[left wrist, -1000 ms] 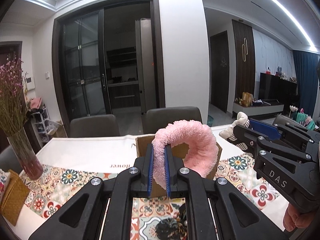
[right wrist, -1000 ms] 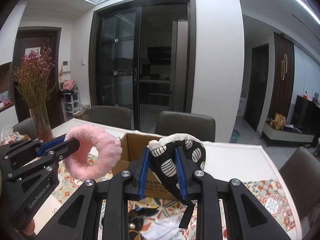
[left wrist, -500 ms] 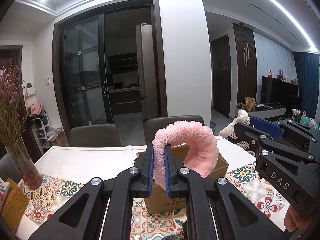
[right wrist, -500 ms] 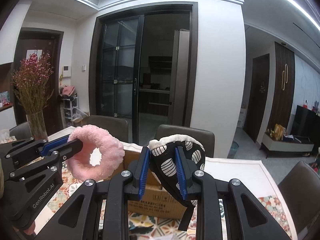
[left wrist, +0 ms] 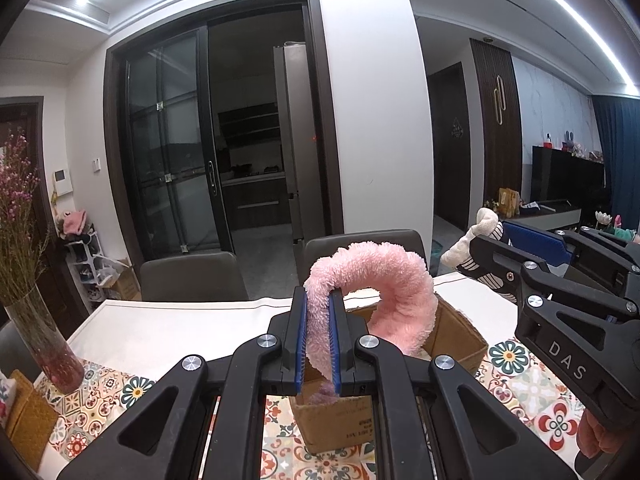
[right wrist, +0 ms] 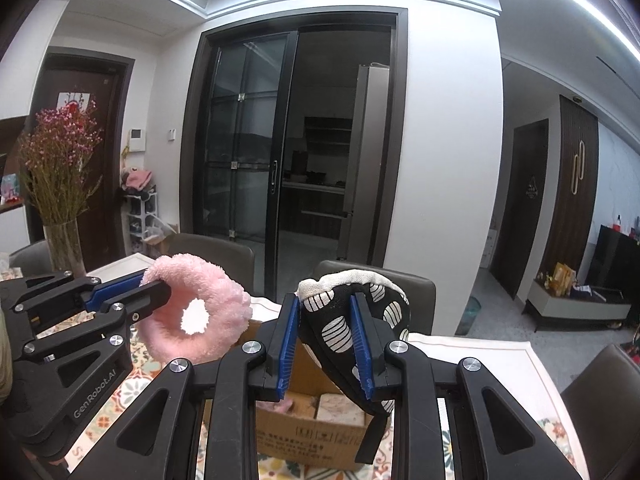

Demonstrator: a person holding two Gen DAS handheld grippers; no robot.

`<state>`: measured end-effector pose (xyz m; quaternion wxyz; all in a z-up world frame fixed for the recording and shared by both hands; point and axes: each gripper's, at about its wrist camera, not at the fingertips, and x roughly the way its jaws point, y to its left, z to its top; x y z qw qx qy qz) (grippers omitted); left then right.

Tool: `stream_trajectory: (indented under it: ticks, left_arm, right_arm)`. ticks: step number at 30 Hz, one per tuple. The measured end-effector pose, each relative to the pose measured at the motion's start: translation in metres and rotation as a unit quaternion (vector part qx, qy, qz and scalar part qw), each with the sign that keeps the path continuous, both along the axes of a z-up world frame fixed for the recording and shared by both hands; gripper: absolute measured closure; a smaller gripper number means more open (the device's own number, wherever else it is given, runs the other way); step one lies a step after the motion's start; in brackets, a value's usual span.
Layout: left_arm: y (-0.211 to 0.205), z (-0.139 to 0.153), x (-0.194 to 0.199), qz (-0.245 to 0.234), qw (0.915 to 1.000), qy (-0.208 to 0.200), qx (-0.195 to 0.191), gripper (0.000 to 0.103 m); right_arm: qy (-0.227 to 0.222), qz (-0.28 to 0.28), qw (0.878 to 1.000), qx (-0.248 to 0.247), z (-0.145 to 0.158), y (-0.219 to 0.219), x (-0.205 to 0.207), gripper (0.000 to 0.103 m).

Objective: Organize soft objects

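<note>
My left gripper (left wrist: 318,312) is shut on a fluffy pink ring (left wrist: 384,280) and holds it above an open cardboard box (left wrist: 456,340) on the table. It also shows in the right wrist view (right wrist: 154,286) with the pink ring (right wrist: 212,308). My right gripper (right wrist: 324,316) is shut on a black mitt with white striped ovals (right wrist: 340,320), held over the same box (right wrist: 316,428). In the left wrist view the right gripper (left wrist: 496,240) and the mitt (left wrist: 476,236) sit at the right.
A glass vase with pink dried flowers (left wrist: 36,320) stands at the table's left, also seen in the right wrist view (right wrist: 64,216). A woven basket (left wrist: 24,428) sits at the near left. Grey chairs (left wrist: 192,276) line the far side. A patterned cloth (left wrist: 552,412) covers the table.
Both grippers have risen with their objects, so the box now sits lower in both views. Both stay shut on their objects.
</note>
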<state>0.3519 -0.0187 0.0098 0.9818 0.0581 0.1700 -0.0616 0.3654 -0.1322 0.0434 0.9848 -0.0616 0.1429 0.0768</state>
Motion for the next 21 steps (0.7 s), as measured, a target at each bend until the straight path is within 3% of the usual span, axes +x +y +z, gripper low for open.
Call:
stream_trajectory:
  ticks: [21]
  left_arm:
    - [-0.011, -0.045, 0.071, -0.003, 0.9986, 0.052, 0.005, 0.092]
  right_arm:
    - [0.058, 0.008, 0.998, 0.002, -0.050, -0.005, 0.077, 0.076]
